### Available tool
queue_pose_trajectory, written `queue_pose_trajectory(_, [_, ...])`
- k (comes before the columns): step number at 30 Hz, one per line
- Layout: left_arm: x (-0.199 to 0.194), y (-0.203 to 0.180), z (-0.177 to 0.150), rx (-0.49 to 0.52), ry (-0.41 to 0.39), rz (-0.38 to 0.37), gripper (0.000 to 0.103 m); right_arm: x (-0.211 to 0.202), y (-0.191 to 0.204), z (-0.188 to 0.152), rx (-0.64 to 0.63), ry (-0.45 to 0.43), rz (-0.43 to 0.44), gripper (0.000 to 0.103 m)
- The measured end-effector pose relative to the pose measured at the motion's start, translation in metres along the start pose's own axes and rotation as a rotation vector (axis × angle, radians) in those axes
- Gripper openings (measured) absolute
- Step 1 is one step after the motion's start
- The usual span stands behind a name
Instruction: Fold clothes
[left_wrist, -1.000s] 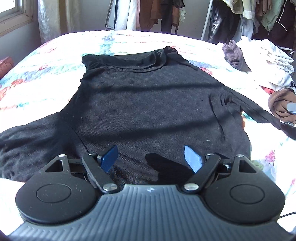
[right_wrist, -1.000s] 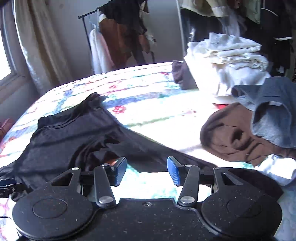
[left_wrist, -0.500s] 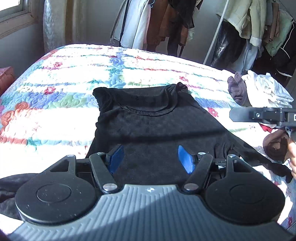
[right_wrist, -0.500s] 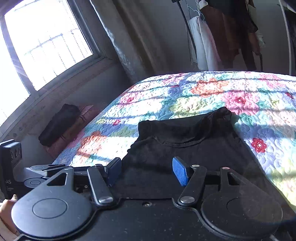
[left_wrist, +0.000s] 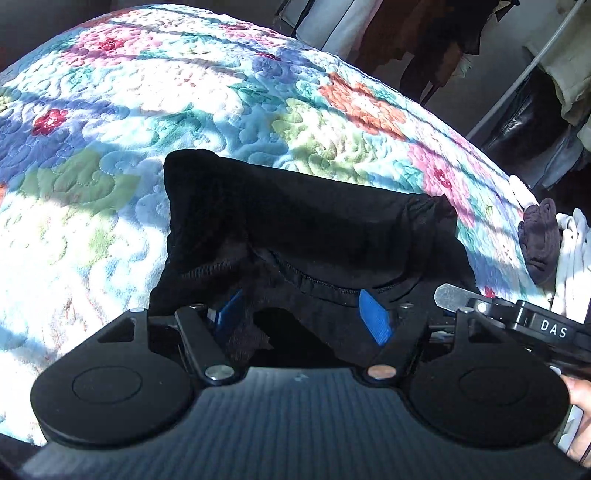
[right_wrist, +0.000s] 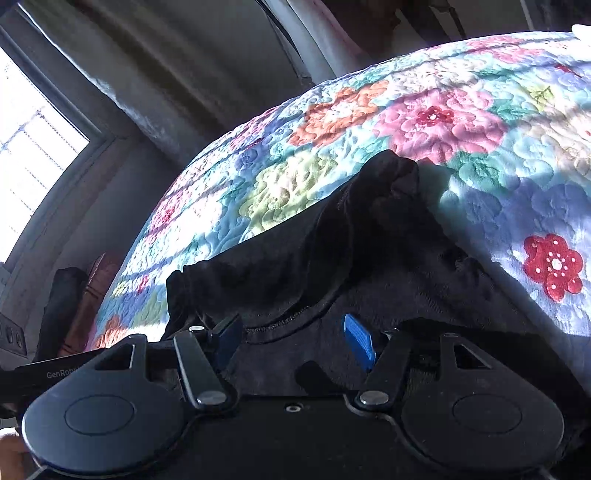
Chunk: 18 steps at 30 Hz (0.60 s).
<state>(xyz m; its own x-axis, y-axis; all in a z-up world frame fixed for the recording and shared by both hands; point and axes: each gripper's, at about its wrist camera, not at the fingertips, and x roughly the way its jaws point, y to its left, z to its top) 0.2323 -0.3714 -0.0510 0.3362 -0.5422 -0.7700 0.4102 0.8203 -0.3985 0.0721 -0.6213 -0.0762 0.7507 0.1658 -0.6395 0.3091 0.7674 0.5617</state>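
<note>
Shirt (left_wrist: 314, 229) neckline just ahead of left tool (left_wrist: 301, 319), right tool (right_wrist: 295, 338), both wide apart, empty.

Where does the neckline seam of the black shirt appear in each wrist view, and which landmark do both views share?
Left wrist view: the neckline seam runs across the lower centre, just beyond the open left gripper.
Right wrist view: the neckline seam lies low and centre, between the fingers of the open right gripper.
Shared landmark: the bunched shoulder corner of the black shirt, lying on the floral quilt.
</note>
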Motion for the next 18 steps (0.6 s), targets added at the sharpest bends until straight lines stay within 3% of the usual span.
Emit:
queue_pose_trajectory(5, [0.035,0.017,0.020,-0.062,0.017,-0.023,0.068,0.029,-0.005,0.020,-0.008,0.037,-0.008,0.067])
queue_pose_trajectory(6, [0.038,0.017,0.023,-0.055,0.004,-0.032,0.064,0.036,-0.004,0.023,-0.021,0.041,-0.016,0.067])
queue_pose_trajectory(9, [0.046,0.006,0.030,0.102,-0.005,0.006,0.006,0.055,0.000,0.028,-0.042,0.034,-0.046,0.067])
queue_pose_trajectory(10, [0.048,0.003,0.031,0.135,-0.011,0.020,0.005,0.061,0.003,0.030,-0.064,0.024,-0.045,0.063])
queue_pose_trajectory(13, [0.052,0.013,0.044,0.094,-0.019,-0.043,0.005,0.075,0.014,0.040,-0.162,0.016,-0.082,0.007])
queue_pose_trajectory(16, [0.052,0.026,0.058,0.015,-0.033,-0.099,0.005,0.076,0.021,0.055,-0.215,-0.062,-0.068,0.006])
queue_pose_trajectory(18, [0.054,0.027,0.071,0.041,-0.059,-0.098,0.005,0.076,0.025,0.069,-0.221,-0.099,-0.066,0.006])
